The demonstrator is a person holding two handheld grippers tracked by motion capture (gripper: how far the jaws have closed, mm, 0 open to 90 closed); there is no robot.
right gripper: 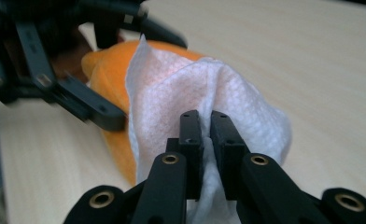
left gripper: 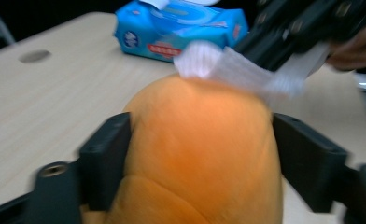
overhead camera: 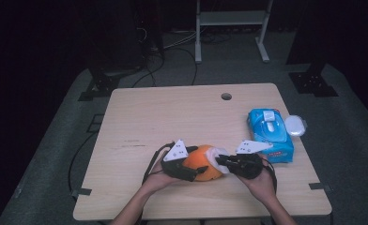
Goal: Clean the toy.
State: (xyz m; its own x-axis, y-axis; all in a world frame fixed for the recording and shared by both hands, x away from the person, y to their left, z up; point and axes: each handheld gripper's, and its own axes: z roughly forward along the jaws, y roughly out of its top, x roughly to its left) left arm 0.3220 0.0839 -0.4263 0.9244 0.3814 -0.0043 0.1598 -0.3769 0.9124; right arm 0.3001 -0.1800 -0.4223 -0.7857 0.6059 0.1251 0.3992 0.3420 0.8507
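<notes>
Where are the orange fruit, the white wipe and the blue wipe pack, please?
orange fruit (left gripper: 200,149): left gripper view, middle of its skin.
white wipe (right gripper: 204,93): right gripper view, bunched middle.
blue wipe pack (overhead camera: 270,133): high view, top face.

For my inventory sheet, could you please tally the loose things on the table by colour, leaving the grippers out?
Orange: 1, the orange soft thing
White: 2, the wipe and the round lid
Blue: 1, the wipes pack
Total: 4
</notes>
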